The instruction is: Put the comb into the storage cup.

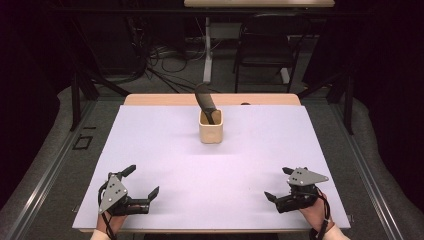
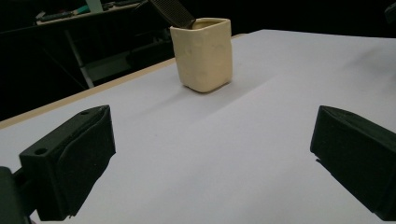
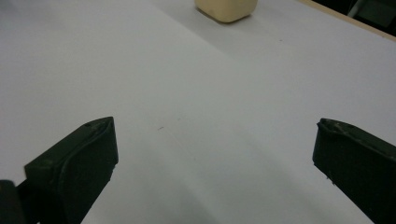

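1. The worktop (image 1: pixel 165 150) carries a white sheet that reaches nearly to every edge; a bare strip of wood shows only along the far side. Between your hands and the far end the sheet is open surface.
2. Your left hand-held gripper (image 1: pixel 141 182) sits near the near-left corner, close to the front edge, jaws spread wide with nothing between them. In the left gripper view it (image 2: pixel 210 158) points toward the cup across bare sheet.
3. Your right hand-held gripper (image 1: pixel 279 184) sits near the near-right corner, also released, jaws wide apart and empty, close to the front edge.
4. The cream cup (image 1: pixel 210 127) stands upright near the far edge, about centred, well apart from both grippers.
5. A dark comb (image 1: pixel 205 102) stands in the cup, leaning back and to the left over its rim.
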The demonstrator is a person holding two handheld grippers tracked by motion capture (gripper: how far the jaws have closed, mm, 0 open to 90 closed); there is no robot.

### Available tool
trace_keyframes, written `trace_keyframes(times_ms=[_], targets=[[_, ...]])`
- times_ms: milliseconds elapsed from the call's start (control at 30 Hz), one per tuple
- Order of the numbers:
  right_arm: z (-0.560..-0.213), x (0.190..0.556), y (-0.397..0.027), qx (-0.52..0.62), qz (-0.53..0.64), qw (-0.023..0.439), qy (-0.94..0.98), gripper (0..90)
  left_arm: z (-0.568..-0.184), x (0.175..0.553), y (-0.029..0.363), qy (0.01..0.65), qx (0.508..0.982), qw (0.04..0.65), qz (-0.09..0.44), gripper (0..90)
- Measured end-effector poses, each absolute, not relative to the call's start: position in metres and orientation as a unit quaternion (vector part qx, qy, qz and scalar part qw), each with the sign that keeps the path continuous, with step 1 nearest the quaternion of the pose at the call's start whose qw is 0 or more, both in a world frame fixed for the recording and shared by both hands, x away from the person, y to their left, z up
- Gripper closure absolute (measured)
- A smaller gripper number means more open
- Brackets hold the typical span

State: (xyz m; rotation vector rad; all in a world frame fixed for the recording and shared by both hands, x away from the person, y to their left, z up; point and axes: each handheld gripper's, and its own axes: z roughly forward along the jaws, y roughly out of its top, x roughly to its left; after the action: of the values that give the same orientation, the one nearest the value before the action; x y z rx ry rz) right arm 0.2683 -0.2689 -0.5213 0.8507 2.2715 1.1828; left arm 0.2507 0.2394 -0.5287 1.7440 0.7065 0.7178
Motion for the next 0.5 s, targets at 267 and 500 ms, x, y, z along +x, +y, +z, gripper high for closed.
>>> trace_keyframes(times_ms=[267, 500], targets=[[-0.5211, 0.2592, -0.2731, 0.313, 0.439, 0.224, 0.812, 0.0, -0.5288, 0.2509, 0.2394, 0.297, 0.731, 0.535, 0.301, 0.0], [-0.5207, 0.2569, -0.2738, 0.312, 0.441, 0.224, 0.811, 0.0, -0.5289, 0.2511, 0.2392, 0.297, 0.733, 0.533, 0.301, 0.0]])
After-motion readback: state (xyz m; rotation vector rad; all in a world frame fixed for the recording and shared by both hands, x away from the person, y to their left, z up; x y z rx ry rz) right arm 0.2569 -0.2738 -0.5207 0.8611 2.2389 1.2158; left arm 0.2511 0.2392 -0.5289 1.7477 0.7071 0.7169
